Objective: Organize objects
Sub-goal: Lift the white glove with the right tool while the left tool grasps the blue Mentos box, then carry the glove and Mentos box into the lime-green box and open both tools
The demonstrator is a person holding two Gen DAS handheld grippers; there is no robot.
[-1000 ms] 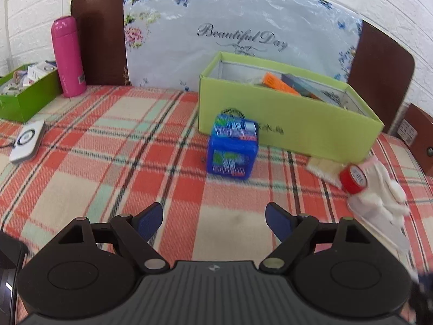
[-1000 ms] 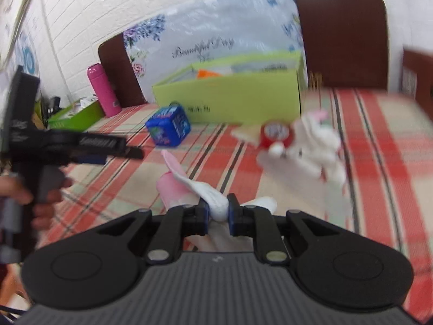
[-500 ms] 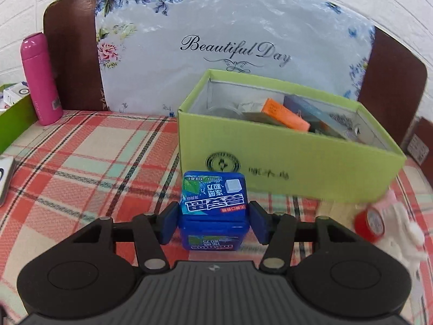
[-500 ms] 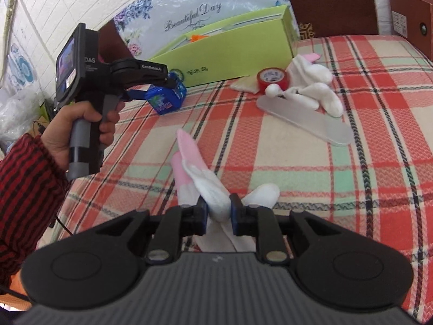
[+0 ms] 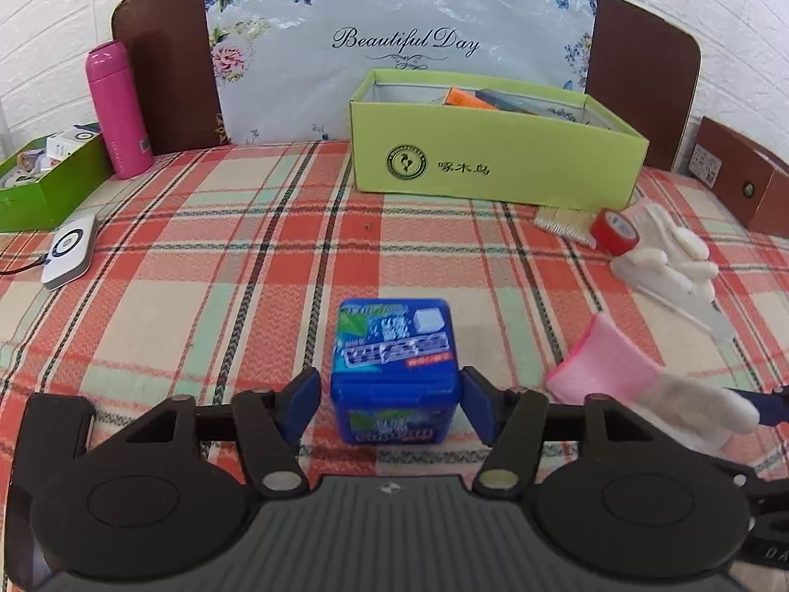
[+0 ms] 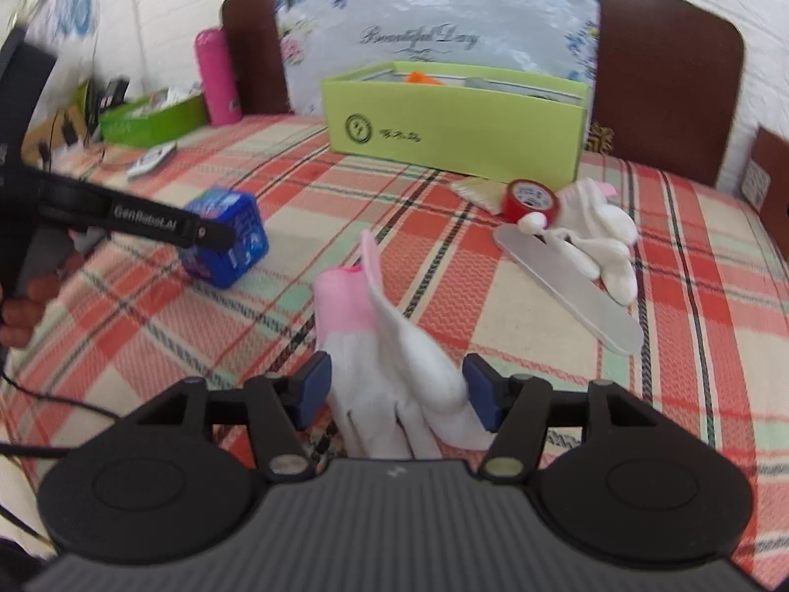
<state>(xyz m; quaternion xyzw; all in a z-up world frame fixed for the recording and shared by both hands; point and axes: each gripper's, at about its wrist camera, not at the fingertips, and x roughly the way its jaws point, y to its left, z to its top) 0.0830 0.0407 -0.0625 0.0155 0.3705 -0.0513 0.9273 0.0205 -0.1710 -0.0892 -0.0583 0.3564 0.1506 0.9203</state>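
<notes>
Glove (image 6: 389,370) lies lengthwise, cuff pointing away, seemingly free between right tool's (image 6: 397,392) just-opened jaws.

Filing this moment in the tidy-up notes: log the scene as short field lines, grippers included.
surface: plaid cloth
left gripper: jaws just opened a little, pads either side of the blue box, small gaps showing
right gripper: jaws just opened, pink-cuffed white glove lying loose between them
light green box: open, at the back, items inside
beside it: red tape roll, second white glove, grey flat strip
far left: pink bottle, dark green box, white device
</notes>
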